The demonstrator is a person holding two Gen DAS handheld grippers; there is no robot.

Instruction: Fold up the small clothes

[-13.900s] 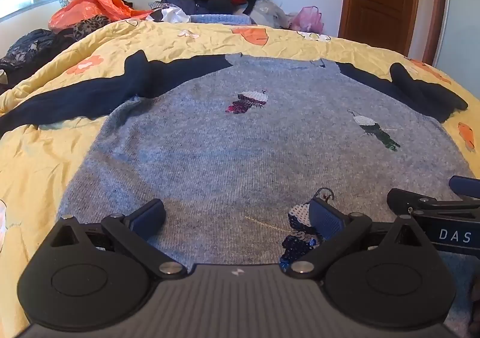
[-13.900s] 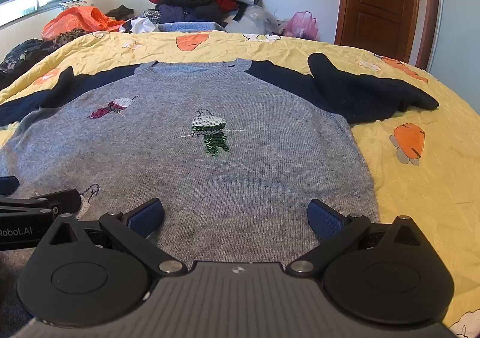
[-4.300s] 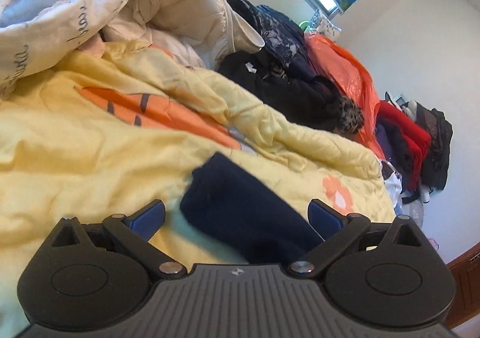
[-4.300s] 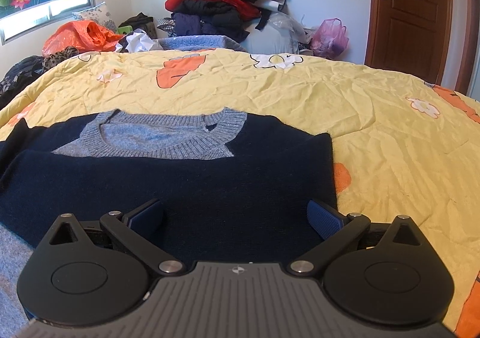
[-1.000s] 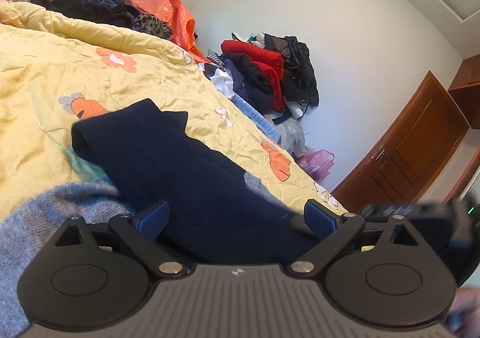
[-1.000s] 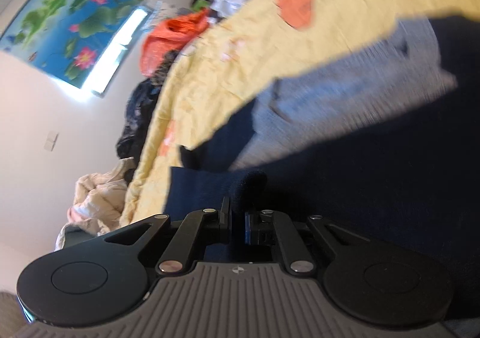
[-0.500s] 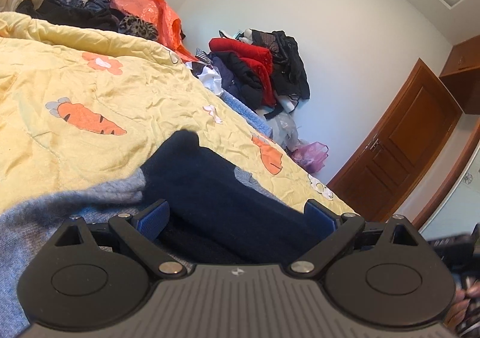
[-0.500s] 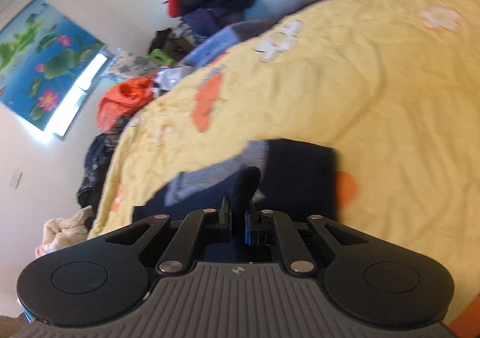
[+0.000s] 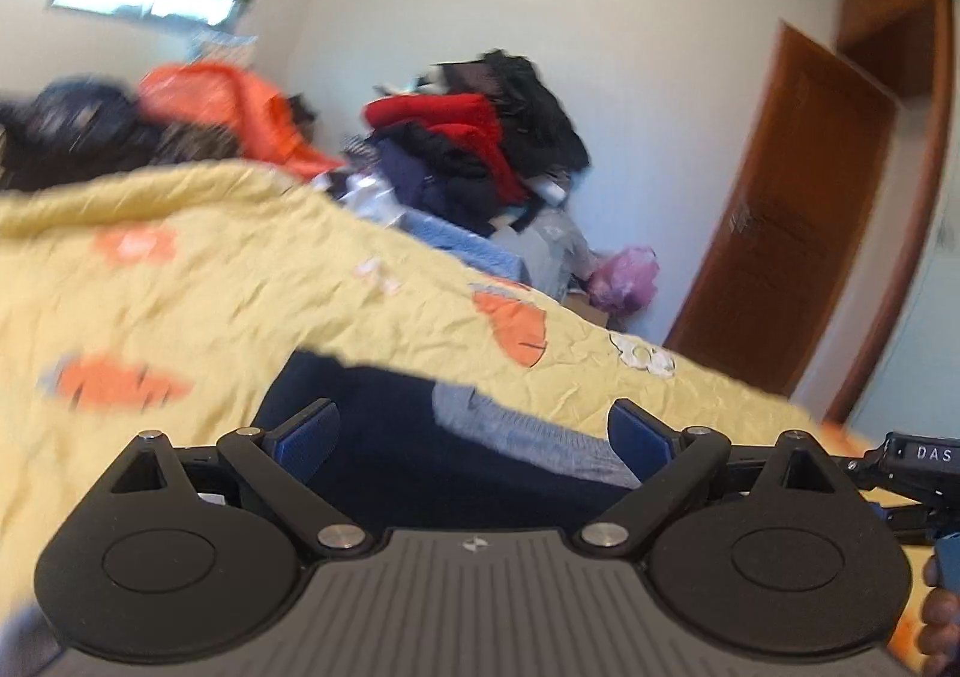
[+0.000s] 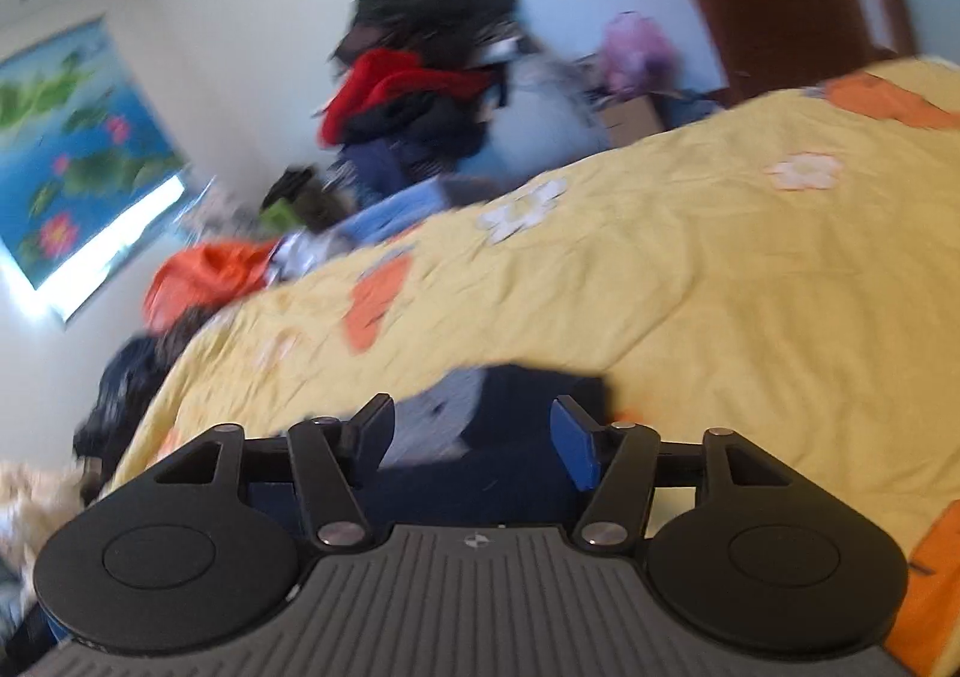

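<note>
Jaws of the right gripper [image 10: 474, 437] are opening, their blue pads spread with nothing pinched between them; beyond the gap lies the sweater [image 10: 516, 395], its navy fabric and a patch of grey knit showing just ahead of the fingers. The right wrist view is tilted and blurred.

The left gripper [image 9: 474, 440] stands wide apart, its pads clear of the cloth. In its view the sweater [image 9: 384, 437] lies on the bed directly beyond the fingers, dark navy across most of what shows, with the grey ribbed collar [image 9: 528, 437] running toward the right pad. At the far right edge of this view part of the other gripper's black body with white lettering is visible, and fingers of a hand [image 9: 939, 611] show at the lower corner.

Under the sweater spreads a yellow quilt [image 9: 210, 305] printed with orange carrots and white flowers, wrinkled all over. Past the bed's far edge a pile of clothes [image 9: 474, 143] in red, black and navy is heaped against the white wall, with an orange bag [image 9: 222, 101] to its left and a pink bag [image 9: 624, 275] to its right. A brown wooden door [image 9: 780, 233] stands at the right, and a lotus picture [image 10: 66, 137] hangs above a bright window.
</note>
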